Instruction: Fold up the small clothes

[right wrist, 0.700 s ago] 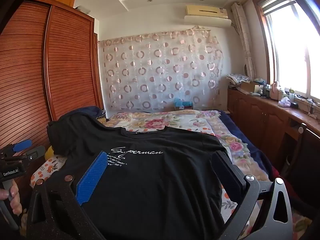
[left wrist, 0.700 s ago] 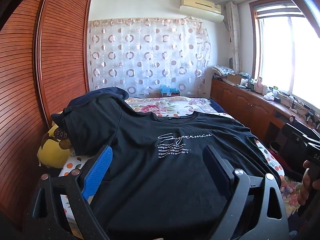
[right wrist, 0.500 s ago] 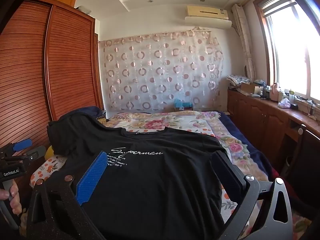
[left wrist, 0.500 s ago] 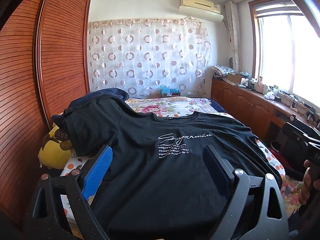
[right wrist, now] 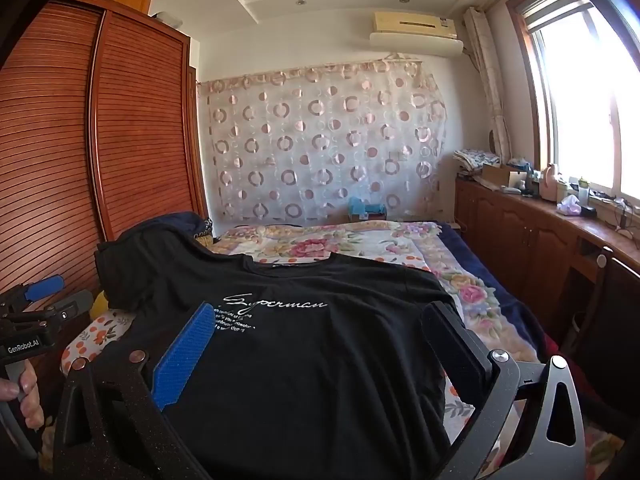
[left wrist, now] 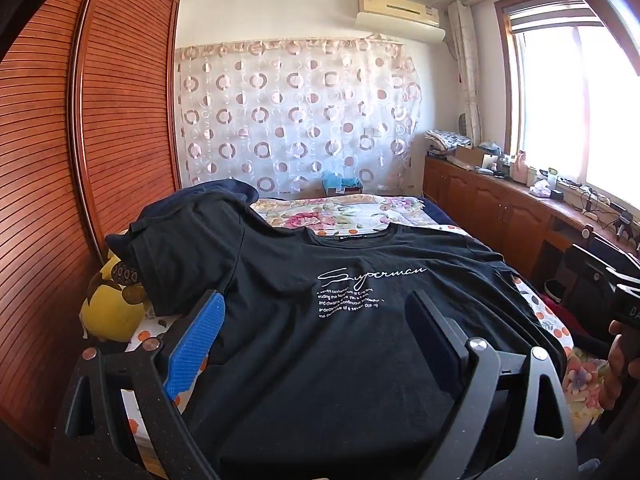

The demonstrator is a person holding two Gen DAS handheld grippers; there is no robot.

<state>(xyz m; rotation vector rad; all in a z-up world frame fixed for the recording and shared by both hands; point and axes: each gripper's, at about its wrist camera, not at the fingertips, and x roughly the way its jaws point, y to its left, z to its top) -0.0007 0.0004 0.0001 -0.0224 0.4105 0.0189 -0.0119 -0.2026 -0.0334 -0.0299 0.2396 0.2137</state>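
Observation:
A black T-shirt (left wrist: pixel 320 320) with white "Superman" script lies spread face up on the bed, collar at the far side; it also shows in the right wrist view (right wrist: pixel 304 344). Its left sleeve drapes over a dark bundle. My left gripper (left wrist: pixel 316 312) is open and empty, above the shirt's near part. My right gripper (right wrist: pixel 320 320) is open and empty, also above the near part. The left gripper shows at the left edge of the right wrist view (right wrist: pixel 40 300), and the right gripper at the right edge of the left wrist view (left wrist: pixel 608 280).
A floral bedspread (left wrist: pixel 344 212) covers the bed. A yellow plush toy (left wrist: pixel 112 308) and dark clothes (left wrist: pixel 208 192) lie at the bed's left. A slatted wooden wardrobe (left wrist: pixel 60 160) stands left; a wooden cabinet counter (left wrist: pixel 500 208) with clutter runs under the window on the right.
Both views have shifted only slightly; the grippers stay open above the shirt and the shirt has not moved.

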